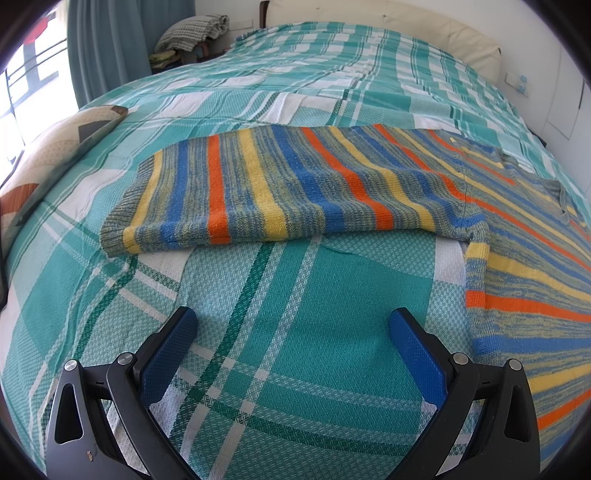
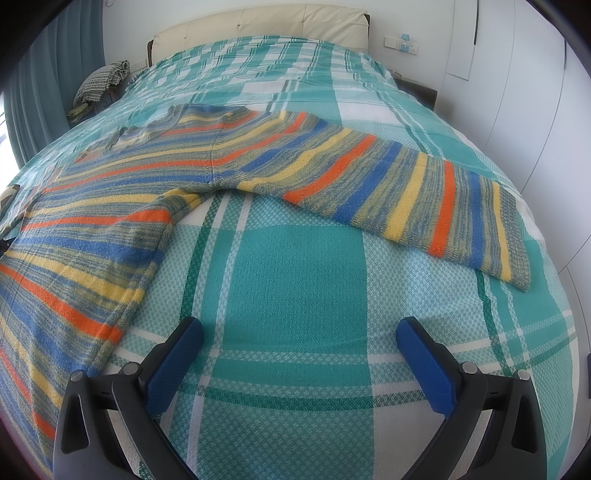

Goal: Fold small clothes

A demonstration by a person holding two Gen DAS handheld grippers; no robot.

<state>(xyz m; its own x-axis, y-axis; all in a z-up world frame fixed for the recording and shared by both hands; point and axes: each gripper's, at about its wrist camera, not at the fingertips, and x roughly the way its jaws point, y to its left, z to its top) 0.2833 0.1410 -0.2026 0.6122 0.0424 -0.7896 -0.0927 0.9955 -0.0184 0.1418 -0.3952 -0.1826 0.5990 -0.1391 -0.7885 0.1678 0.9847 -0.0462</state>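
Observation:
A striped knit sweater (image 1: pixel 295 184) in blue, yellow, orange and grey lies flat on the bed. In the left wrist view its left sleeve stretches across the middle, with the cuff (image 1: pixel 125 206) at the left and the body (image 1: pixel 535 295) at the right. The right wrist view shows the other sleeve (image 2: pixel 406 184) reaching right to its cuff (image 2: pixel 517 236), with the body (image 2: pixel 92 229) at the left. My left gripper (image 1: pixel 293 325) hovers open over bare bedspread, just short of the sleeve. Likewise my right gripper (image 2: pixel 299 332) is open, holding nothing, a little short of its sleeve.
The bed is covered by a teal and white plaid spread (image 1: pixel 295 74). A patterned cushion (image 1: pixel 48 158) lies at the bed's left edge. A cream headboard (image 2: pixel 258 26), a chair with folded cloth (image 1: pixel 195 33), teal curtains (image 1: pixel 103 44) and white wardrobe doors (image 2: pixel 535 92) surround the bed.

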